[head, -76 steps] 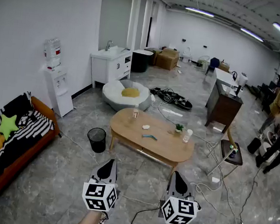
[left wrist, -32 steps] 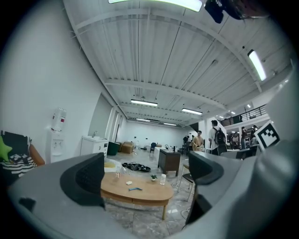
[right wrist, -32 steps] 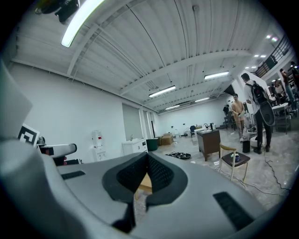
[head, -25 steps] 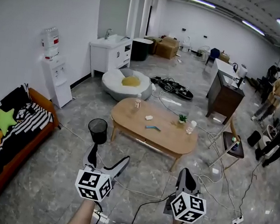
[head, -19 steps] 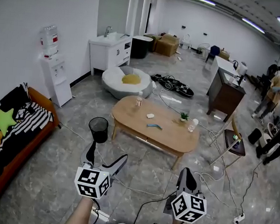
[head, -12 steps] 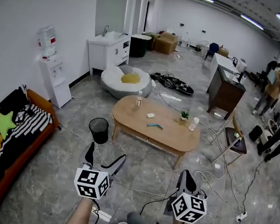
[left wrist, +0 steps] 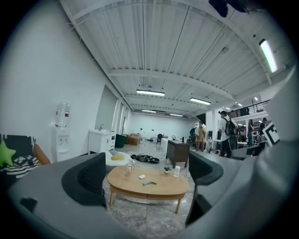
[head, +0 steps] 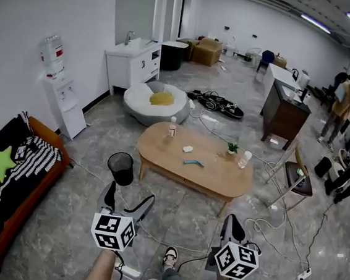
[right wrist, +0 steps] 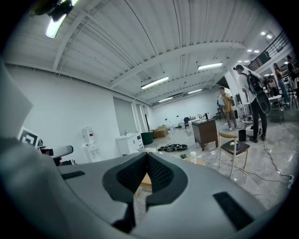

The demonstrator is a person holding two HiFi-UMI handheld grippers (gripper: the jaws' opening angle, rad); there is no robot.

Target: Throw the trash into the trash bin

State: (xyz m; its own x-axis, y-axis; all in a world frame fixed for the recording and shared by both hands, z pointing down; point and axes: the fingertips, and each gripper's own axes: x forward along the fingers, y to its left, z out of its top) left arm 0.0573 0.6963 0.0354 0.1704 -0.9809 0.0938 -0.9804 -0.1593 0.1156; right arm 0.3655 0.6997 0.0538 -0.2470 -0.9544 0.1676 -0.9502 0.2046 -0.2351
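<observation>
Well short of the desk point(head: 216, 176), we hold both tongs low over the grey marble floor point(head: 72, 231), one shoe point(head: 170, 256) showing between them. Our left tongs point(head: 131, 192) are released, jaws wide apart with nothing between them; the left gripper view frames the oval wooden desk through the gap. Our right tongs point(head: 231, 219) are clenched, pads pressed together on nothing.

The trash lies on the desk top: a white crumpled scrap point(head: 188, 149) and, near it on our side, a teal strip point(head: 191, 163). A small bottle point(head: 172, 128) stands at the desk's far left edge. A potted plant point(head: 232, 148) and a pale cup point(head: 244, 159) stand near its right end. The black mesh trash bin point(head: 121, 168) sits upright on the floor just off the desk's left end, apart from it.

Cables point(head: 264, 225) loop on the floor off the desk's right end, beside a wooden chair point(head: 296, 179), and a thinner line trails between us and the desk. An orange sofa point(head: 4, 224) with a striped throw lines the left wall, a water dispenser point(head: 58, 96) farther along it. Beyond the desk rest a grey beanbag point(head: 147, 105) and a dark cabinet point(head: 282, 113); people point(head: 341, 104) stand at far right. A broad stretch of floor opens between the sofa and the bin.
</observation>
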